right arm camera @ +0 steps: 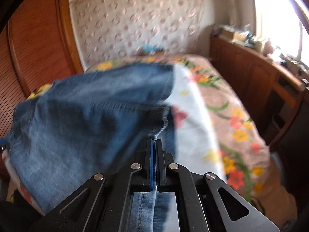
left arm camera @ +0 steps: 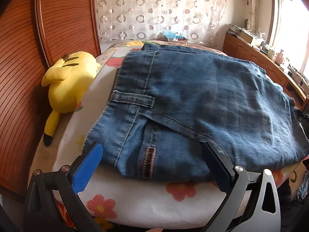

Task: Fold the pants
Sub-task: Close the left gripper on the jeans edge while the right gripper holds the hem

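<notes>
Right gripper clenched on blue denim pants hem, cloth running upper left; left gripper jaws wide, straddling the near edge.

The jeans covered most of the middle of the bed. A strip of flowery blanket lay bare along the near edge, with room for a hand. A yellow stuffed toy lay at the left side, just beside the jeans, and the wooden headboard stood right behind it. On the right, more bare blanket stretched to the wooden cabinet, which blocked that side.
</notes>
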The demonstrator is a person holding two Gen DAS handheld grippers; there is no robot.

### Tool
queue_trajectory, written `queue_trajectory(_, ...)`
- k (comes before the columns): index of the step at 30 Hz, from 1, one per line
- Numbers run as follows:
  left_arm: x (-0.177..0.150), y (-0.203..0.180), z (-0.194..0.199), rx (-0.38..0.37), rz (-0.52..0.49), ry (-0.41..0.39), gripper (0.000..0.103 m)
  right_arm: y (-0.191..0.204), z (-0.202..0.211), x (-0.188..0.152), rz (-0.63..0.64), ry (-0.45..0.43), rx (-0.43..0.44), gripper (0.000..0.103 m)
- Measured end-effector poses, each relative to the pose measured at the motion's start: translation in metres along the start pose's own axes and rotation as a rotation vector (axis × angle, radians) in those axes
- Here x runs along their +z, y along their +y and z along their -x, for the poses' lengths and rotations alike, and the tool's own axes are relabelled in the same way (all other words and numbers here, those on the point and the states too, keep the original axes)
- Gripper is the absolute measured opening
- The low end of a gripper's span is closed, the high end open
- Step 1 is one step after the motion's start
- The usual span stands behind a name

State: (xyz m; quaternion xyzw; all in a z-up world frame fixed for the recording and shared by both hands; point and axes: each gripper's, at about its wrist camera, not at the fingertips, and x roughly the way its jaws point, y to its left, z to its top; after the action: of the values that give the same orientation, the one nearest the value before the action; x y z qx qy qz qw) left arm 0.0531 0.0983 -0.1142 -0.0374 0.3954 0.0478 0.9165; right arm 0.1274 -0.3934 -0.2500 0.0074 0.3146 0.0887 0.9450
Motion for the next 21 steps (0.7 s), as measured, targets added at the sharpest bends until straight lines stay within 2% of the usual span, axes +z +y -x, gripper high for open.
queue_trajectory(2,0.0,0.003,0.0,0.007,-0.002,-0.004,0.103,-0.008,0.012,0.0,-0.017,-0.018,-0.037,0.001)
queue_trajectory(5,0.002,0.007,0.0,0.024,-0.002,-0.014,0.103,-0.007,0.028,-0.006,0.007,-0.024,-0.041,0.001)
queue_trajectory(7,0.002,0.011,0.0,0.02,0.008,-0.02,0.103,-0.006,0.041,-0.012,0.014,-0.033,-0.051,0.009)
queue_trajectory(9,0.002,0.013,0.001,0.017,0.007,-0.022,0.102,-0.005,0.049,-0.02,0.008,-0.016,-0.028,0.03)
queue_trajectory(11,0.002,0.018,0.003,0.015,0.005,-0.035,0.102,0.001,0.06,-0.032,0.022,-0.003,-0.016,0.041)
queue_trajectory(13,0.003,0.024,0.004,0.014,0.017,-0.04,0.101,0.004,0.068,-0.043,0.043,0.017,0.003,0.043)
queue_trajectory(15,0.003,0.032,0.002,0.011,0.03,-0.038,0.095,0.008,0.074,-0.052,0.053,0.045,0.035,0.047)
queue_trajectory(21,0.001,0.047,-0.001,0.03,0.054,-0.039,0.078,0.011,0.092,-0.065,0.098,0.098,0.049,0.054)
